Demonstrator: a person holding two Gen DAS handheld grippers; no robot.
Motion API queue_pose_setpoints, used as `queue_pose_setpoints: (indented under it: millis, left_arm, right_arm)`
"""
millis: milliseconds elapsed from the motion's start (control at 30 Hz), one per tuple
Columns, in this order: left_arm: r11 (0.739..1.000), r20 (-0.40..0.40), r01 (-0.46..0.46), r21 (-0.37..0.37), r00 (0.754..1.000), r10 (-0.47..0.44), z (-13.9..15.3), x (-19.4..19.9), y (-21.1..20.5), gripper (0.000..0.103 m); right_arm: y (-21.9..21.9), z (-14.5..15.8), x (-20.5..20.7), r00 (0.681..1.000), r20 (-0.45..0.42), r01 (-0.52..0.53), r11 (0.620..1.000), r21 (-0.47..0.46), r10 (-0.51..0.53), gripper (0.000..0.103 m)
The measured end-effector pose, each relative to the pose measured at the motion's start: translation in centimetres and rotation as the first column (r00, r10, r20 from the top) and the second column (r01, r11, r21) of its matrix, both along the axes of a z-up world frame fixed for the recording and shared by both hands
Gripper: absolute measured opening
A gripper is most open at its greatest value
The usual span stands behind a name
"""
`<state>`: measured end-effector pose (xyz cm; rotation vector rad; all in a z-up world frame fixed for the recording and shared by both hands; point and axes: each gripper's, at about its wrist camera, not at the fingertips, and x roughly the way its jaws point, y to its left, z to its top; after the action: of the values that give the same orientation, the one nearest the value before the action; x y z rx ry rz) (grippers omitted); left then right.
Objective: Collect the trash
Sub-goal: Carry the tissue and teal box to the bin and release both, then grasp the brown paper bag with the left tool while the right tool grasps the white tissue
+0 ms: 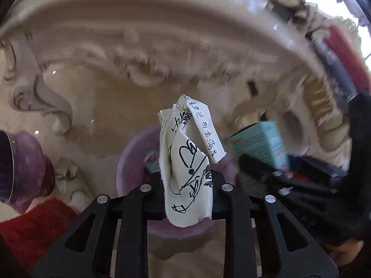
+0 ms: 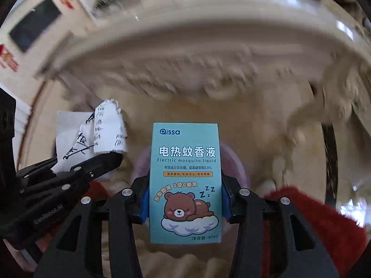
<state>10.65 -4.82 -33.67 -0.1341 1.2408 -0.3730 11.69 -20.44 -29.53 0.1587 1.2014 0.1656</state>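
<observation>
Pointing steeply down over pink bin point(image 1: 134, 162): left tool point(image 1: 187, 185) clamps crumpled paper point(image 1: 187, 162); right tool point(image 2: 184, 199) clamps blue box point(image 2: 184, 180).

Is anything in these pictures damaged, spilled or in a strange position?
Only the paper in the left claw looks damaged: it is crumpled and folded. The blue box in the right claw looks whole and straight. Both hang over a purple bin. No spill shows.

We see the right claw point(image 2: 185, 185) clamped on an upright teal mosquito-liquid box point(image 2: 184, 183) above a purple bin point(image 2: 234, 162), with the left claw point(image 2: 92, 162) gripping crumpled printed paper point(image 2: 104, 132) just beside it.
</observation>
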Motion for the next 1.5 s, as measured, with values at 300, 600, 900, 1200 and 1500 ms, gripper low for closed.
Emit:
queue_pose_setpoints:
  millis: [300, 600, 900, 1200, 1500]
  left_arm:
    - [0.994, -0.117, 0.074, 0.075, 0.991, -0.065, -5.2, -0.3, -0.7, 0.026]
    - [0.993, -0.155, 0.085, 0.082, 0.985, -0.072, -6.3, -0.3, -0.4, 0.06]
    - [0.992, -0.118, 0.076, 0.096, 0.991, -0.064, -5.2, -0.5, 0.1, 0.069]
    - [0.996, 0.064, -0.071, 0.059, 0.996, 0.067, 0.3, 0.2, 3.4, 0.069]
    - [0.993, 0.345, -0.092, 0.079, 0.937, 0.059, 11.0, 5.6, 3.9, 0.076]
  right_arm:
    - [-0.4, -5.3, -0.4, 0.988, -0.151, 0.034, 0.999, -0.025, -0.037, 0.044]
    - [1.0, -8.2, -0.4, 0.975, -0.221, 0.0, 0.999, -0.035, -0.008, 0.045]
    - [0.1, -7.5, -0.6, 0.98, -0.194, 0.049, 0.999, -0.015, -0.051, 0.059]
    - [-2.5, -3.8, -1.6, 0.981, -0.097, 0.172, 0.983, 0.062, -0.166, 0.059]
    - [-7.0, 9.5, 1.9, 0.951, 0.273, 0.106, 0.982, 0.157, -0.147, 0.059]
